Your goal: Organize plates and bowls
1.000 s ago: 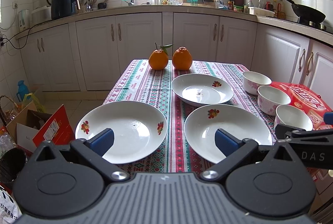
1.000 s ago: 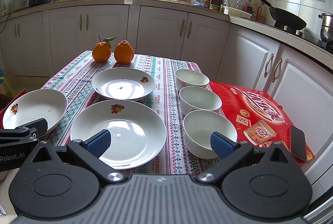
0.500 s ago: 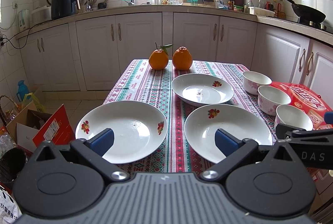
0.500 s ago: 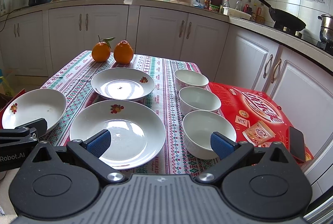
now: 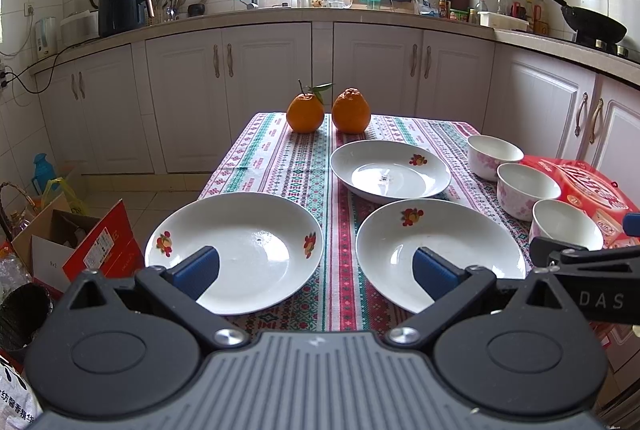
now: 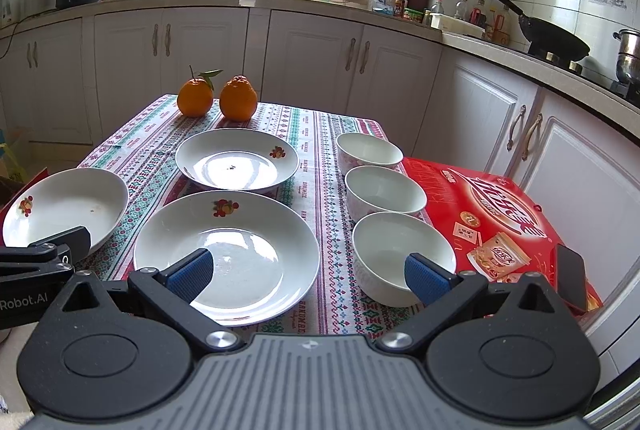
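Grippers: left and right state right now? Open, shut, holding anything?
Left gripper: open, holding nothing, hanging above the near plates.
Right gripper: open, holding nothing, between the near plate and the nearest bowl.

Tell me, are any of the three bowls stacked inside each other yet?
No, the three bowls stand separately in a row on the tablecloth, beside the red box.
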### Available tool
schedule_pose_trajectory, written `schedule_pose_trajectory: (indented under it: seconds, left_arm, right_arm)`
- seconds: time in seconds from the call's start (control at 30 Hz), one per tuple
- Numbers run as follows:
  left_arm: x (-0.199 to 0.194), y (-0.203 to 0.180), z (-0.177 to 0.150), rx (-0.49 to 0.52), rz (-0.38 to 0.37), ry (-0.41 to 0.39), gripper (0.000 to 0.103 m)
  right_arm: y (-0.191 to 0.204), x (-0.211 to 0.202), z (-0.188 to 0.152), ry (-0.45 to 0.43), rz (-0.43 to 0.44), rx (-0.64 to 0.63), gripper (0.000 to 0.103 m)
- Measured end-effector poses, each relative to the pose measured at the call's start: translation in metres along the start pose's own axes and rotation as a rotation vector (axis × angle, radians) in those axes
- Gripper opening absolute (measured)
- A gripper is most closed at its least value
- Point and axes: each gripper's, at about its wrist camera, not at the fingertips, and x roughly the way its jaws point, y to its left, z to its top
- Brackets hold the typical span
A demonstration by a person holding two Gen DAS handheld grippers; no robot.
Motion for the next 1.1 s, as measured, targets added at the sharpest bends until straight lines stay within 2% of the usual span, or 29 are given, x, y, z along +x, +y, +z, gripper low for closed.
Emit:
schedule_pose_trajectory:
  seconds: [0.2,0.47,0.63,0.7,0.83,0.97,1.1]
  left_arm:
    - [0.005,0.005,0.003,0.023,-0.012,-0.003,0.102]
    - [0.019,0.032,0.002,0.057,0.022,0.012,0.102]
    - [0.027,0.057,-0.003,0.074,0.028,0.054,0.102]
    - [0.027,0.068,-0.009,0.080,0.032,0.047,0.102]
    - [0.030,0.082,-0.021,0.102,0.016,0.062,0.102]
    - [0.037,0.089,-0.031,0.137,-0.032,0.113,0.102]
    - [0.053,0.098,-0.036,0.113,-0.082,0.157,0.102]
  right_arm:
    - [0.003,0.009,0.008,0.012,0.039,-0.038,0.103]
    - [0.006,0.023,0.038,-0.048,0.111,-0.117,0.103]
    - [0.010,0.036,0.061,-0.065,0.224,-0.145,0.103]
    - [0.014,0.044,0.069,-0.067,0.290,-0.145,0.103]
    - [0.027,0.066,0.082,-0.032,0.398,-0.142,0.103]
    - [0.049,0.084,0.089,-0.021,0.476,-0.194,0.103]
    - [0.072,0.099,0.091,0.009,0.571,-0.262,0.103]
